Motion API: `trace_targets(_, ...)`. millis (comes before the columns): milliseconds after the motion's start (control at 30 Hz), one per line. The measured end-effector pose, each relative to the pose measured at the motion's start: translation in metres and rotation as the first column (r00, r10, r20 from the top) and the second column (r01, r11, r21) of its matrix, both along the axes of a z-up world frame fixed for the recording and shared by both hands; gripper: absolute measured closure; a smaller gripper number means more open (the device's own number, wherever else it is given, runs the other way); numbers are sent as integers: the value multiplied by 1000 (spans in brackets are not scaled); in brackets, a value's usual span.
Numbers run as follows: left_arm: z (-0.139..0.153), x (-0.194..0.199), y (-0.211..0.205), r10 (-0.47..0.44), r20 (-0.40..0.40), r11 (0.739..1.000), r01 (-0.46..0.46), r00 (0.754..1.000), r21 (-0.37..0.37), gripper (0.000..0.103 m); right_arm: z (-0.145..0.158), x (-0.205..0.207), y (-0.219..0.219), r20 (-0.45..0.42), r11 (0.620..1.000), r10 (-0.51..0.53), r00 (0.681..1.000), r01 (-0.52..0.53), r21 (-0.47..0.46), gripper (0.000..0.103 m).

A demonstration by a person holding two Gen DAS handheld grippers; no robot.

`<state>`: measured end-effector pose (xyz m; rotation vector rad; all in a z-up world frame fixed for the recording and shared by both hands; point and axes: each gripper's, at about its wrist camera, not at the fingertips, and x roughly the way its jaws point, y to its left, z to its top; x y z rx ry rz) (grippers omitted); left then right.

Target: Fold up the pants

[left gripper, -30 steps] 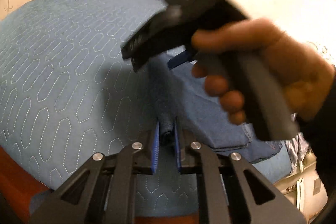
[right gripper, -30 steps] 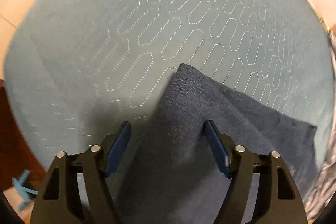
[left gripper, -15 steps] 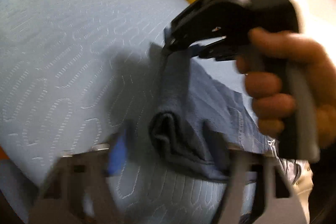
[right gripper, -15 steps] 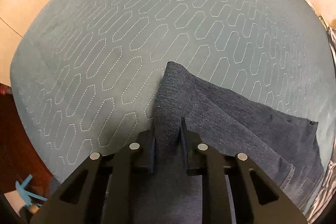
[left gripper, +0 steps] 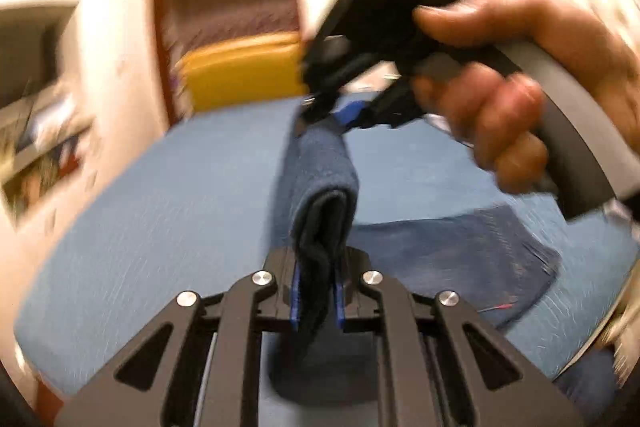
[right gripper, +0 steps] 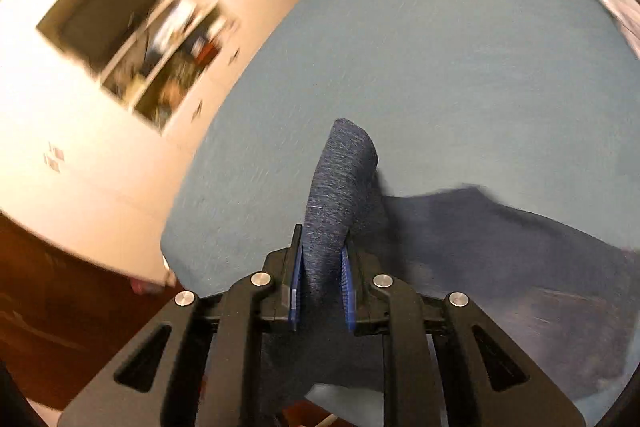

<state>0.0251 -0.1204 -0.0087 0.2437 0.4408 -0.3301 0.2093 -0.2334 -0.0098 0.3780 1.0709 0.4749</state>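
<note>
The left gripper [left gripper: 316, 295] was clenched on one bunched edge of the dark blue denim pants [left gripper: 452, 251], having just closed on it. The right gripper [right gripper: 322, 291] grasped the same edge further along. That edge was lifted above the light blue quilted bed cover [left gripper: 168, 211]; the rest lay flat. The fold seemed only half done: the edge must yet be carried over and laid down.

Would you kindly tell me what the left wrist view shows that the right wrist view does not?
Only the left wrist view shows the left gripper and the hand holding the right gripper, with a fold of the pants stretched between both.

Only the right wrist view shows a wall cabinet.

Both show the pants pinched in blue pads, the blue bedspread and something yellow behind it.
</note>
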Motion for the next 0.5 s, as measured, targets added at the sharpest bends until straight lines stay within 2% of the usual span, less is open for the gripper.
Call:
trace_targets(33,-10,-7,-37,-38,7,998,38,999,46,91,-5,-8,-32,1,1000,-28,1000,28,9,87)
trace_targets(100,-42,-28,-112,-99,9,985,97,995,143,91,-33,-20,-101,-7,996,-85,996,86,23,86)
trace_targets(167,-92,-40,-178,-149,17,954,140,989,266,91,-73,-27,-157,-43,989,-133,990,135,66,86)
trace_targets(200,-111,-49,-190,-159,9,942,149,987,301,91,-104,-27,-186,-76,985,-152,985,158,73,86)
trace_targets(267,-151,-53,-219,-183,6,899,165,983,406,80,-146,-27,-216,-118,982,-166,979,175,67,86)
trace_targets(300,-165,-55,-228,-194,13,874,167,981,456,74,-170,-25,-232,-148,979,-177,973,189,70,78)
trace_targets(333,-177,-58,-235,-200,40,847,152,979,510,63,-183,-28,-234,-159,977,-181,970,196,80,73)
trace_targets(400,-184,-64,-234,-211,83,833,134,974,536,58,-199,-38,-236,-156,973,-165,974,187,139,72)
trace_targets(500,-191,-72,-230,-230,140,808,109,963,578,57,-201,-39,-246,-119,973,-141,983,160,164,53)
